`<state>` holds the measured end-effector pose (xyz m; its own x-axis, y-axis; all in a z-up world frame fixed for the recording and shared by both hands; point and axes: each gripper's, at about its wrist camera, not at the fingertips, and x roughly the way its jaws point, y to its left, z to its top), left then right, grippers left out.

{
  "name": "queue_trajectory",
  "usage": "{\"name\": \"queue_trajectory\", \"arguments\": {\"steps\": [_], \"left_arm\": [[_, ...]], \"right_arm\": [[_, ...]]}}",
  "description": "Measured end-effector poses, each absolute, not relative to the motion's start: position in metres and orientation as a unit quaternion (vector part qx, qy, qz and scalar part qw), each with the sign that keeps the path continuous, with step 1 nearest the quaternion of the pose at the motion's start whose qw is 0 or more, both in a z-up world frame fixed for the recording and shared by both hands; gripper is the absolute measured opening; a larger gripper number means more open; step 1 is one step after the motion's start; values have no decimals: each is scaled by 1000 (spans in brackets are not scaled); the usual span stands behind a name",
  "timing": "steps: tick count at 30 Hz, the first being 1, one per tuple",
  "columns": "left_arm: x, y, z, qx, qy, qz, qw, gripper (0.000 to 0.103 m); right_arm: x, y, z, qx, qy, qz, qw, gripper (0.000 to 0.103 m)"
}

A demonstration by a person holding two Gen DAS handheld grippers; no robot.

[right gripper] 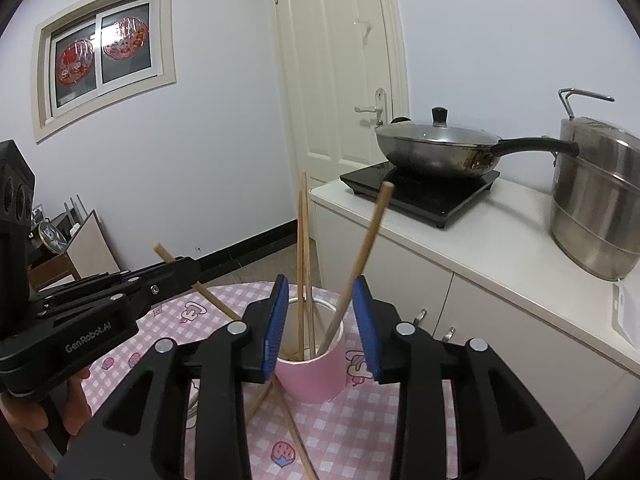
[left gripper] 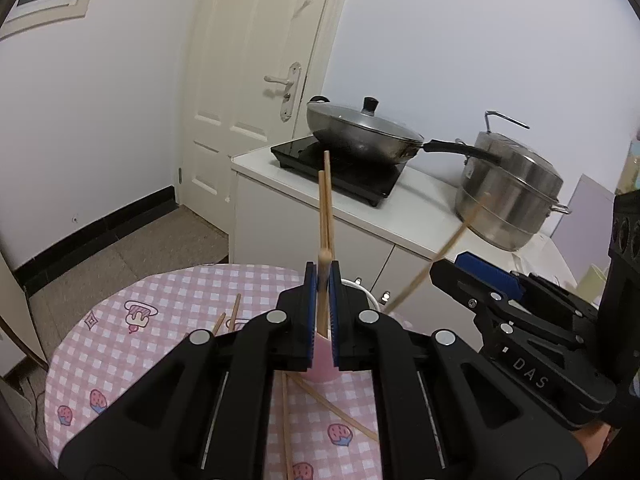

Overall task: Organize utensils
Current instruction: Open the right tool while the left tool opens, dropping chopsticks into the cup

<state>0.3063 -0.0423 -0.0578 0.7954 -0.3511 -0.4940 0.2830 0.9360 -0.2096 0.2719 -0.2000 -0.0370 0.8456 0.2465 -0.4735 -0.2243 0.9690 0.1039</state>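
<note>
Nearest the left wrist camera, the left claw [left gripper: 323, 280] is clenched on a single wooden chopstick [left gripper: 322, 280], its blue pads pressed against the stick from both sides. In the right wrist view that chopstick [right gripper: 208, 294] runs slantwise through the left claw [right gripper: 188, 270], with one end poking out above it and the other reaching down toward the bench.

The right claw [right gripper: 320, 320] stands released, its blue pads apart on either side of the pink cup [right gripper: 316, 376] and touching nothing. No stick lies between its pads; the cup sits just beyond and below them.

The pink cup stands upright on the round bench [right gripper: 352, 432], which is covered with a pink checked cloth printed with strawberries. Three chopsticks stand in the cup: two [right gripper: 303, 264] lean close together, nearly upright, and a third [right gripper: 366, 252] tilts to the right. From the left wrist camera the pair [left gripper: 325, 208] rises above the clenched pads, and the third [left gripper: 436, 256] appears blurred.

More loose chopsticks [right gripper: 296, 436] lie flat and crossed on the cloth in front of the cup, and others [left gripper: 234, 312] lie to its left.

Farther off, a white counter [right gripper: 500, 240] carries a black induction hob [right gripper: 420, 196] with a lidded wok [right gripper: 436, 148] and a steel steamer pot [right gripper: 596, 204]. Behind are a white door [right gripper: 340, 60] and a window [right gripper: 104, 48].
</note>
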Motion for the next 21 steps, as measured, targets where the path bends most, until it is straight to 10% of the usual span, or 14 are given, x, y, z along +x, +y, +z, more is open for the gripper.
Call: {"name": "queue_trajectory", "arguments": {"steps": [8,12,21], "left_arm": [[280,-38,-43,-56,265,-165,948,8],[261,-33,-37,-55,245,-156,955,56],[224,-12,-31,-50,234,-135,961,60]], "right_arm": [[249,-201,-24,22,237,121,964,37],[235,-202,-20,24,231,122,965,40],[200,-196,-18,20,224,128,966,45]]}}
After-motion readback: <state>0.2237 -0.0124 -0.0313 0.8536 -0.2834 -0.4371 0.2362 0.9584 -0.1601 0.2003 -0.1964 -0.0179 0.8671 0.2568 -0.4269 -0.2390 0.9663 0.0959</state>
